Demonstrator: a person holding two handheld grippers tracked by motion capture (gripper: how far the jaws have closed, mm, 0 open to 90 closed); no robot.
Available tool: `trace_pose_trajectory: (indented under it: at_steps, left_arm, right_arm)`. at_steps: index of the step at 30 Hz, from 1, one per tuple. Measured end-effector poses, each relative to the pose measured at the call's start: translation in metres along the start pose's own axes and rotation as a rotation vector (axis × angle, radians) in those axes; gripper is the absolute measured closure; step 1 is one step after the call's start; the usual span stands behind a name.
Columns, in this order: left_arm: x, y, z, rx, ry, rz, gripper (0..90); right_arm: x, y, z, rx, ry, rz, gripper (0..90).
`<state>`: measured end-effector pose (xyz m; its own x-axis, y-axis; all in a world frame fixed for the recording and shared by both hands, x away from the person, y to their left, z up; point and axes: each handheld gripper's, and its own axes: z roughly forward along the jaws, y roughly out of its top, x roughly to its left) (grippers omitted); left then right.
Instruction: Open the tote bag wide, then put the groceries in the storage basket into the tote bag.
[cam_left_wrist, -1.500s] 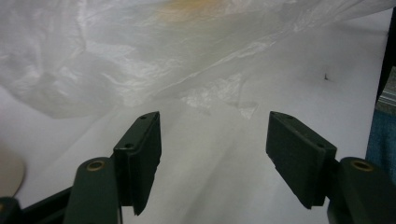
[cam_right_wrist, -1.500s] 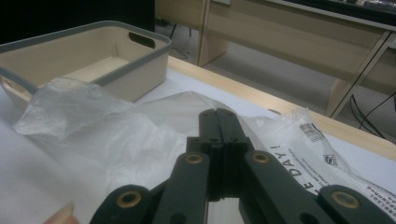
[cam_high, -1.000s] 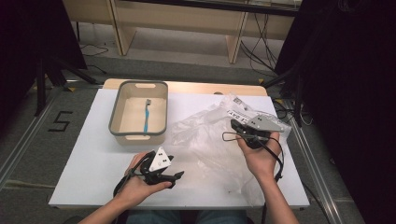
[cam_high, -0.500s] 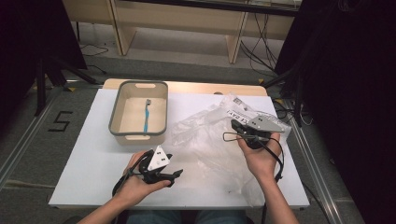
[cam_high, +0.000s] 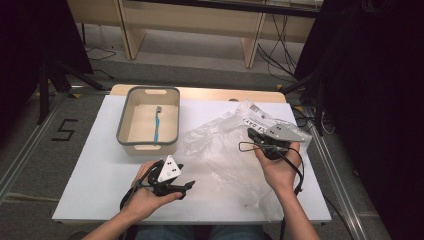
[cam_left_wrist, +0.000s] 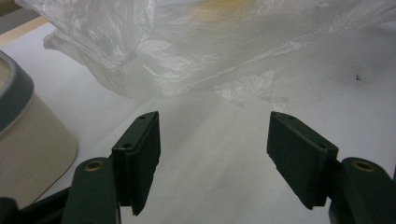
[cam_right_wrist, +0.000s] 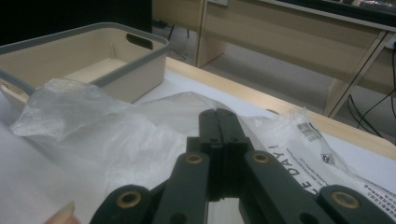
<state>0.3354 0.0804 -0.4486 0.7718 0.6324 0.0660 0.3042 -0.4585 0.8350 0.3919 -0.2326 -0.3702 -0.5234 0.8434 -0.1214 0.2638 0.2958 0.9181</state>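
Fingers of the left gripper (cam_left_wrist: 212, 154) stand wide apart with nothing between them, low over the bare table (cam_high: 95, 170) at the near left. Those of the right gripper (cam_right_wrist: 219, 126) are pressed fully together; I cannot tell if any film of the bag (cam_high: 225, 145) is pinched between them. I judge the work is at an early step: the bag lies crumpled and flat at the middle and right of the table, and the toothbrush (cam_high: 157, 122) is in the bin (cam_high: 125, 120) at the far left. The bag's near edge lies just ahead of the left fingers, apart from them, and under the right ones.
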Motion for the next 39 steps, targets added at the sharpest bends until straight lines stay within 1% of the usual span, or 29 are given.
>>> trace_pose_trajectory:
  at_steps: [2,9,10,12,16,21,24,30,35,39]
  left_arm:
    - [0.0,0.0,0.0,0.003,0.001,0.005,34.5]
    - [0.001,0.001,-0.002,-0.005,0.01,0.0,34.5]
    - [0.003,0.002,-0.003,-0.004,0.012,0.004,34.5]
    - [0.006,0.005,-0.006,-0.019,0.022,0.002,34.1]
    - [0.016,0.007,-0.012,-0.04,0.055,-0.023,34.2]
    - [0.019,0.006,-0.013,-0.035,0.055,-0.035,34.0]
    - [0.022,0.007,-0.014,-0.039,0.057,-0.042,33.9]
    - [0.033,0.009,-0.02,-0.046,0.076,-0.073,33.4]
    - [0.048,0.014,-0.028,-0.062,0.102,-0.107,32.9]
    - [0.061,0.017,-0.031,-0.055,0.13,-0.148,32.9]
  right_arm:
    - [0.0,0.0,0.0,0.0,0.0,0.0,90.0]
    - [0.0,0.0,0.0,-0.001,-0.003,0.001,90.0]
    - [0.0,0.0,0.0,-0.001,-0.003,0.002,90.0]
    - [-0.001,0.0,-0.001,-0.002,-0.004,0.001,90.0]
    - [0.0,0.0,0.0,0.0,-0.005,0.003,90.0]
    - [0.0,0.0,0.0,-0.001,-0.002,0.0,90.0]
    - [0.0,0.0,0.0,-0.001,-0.004,0.002,90.0]
    - [-0.001,0.0,0.0,0.001,-0.007,0.004,90.0]
    - [0.0,-0.001,-0.001,0.002,-0.003,0.003,90.0]
    - [-0.001,-0.002,-0.002,0.003,-0.001,0.007,90.0]
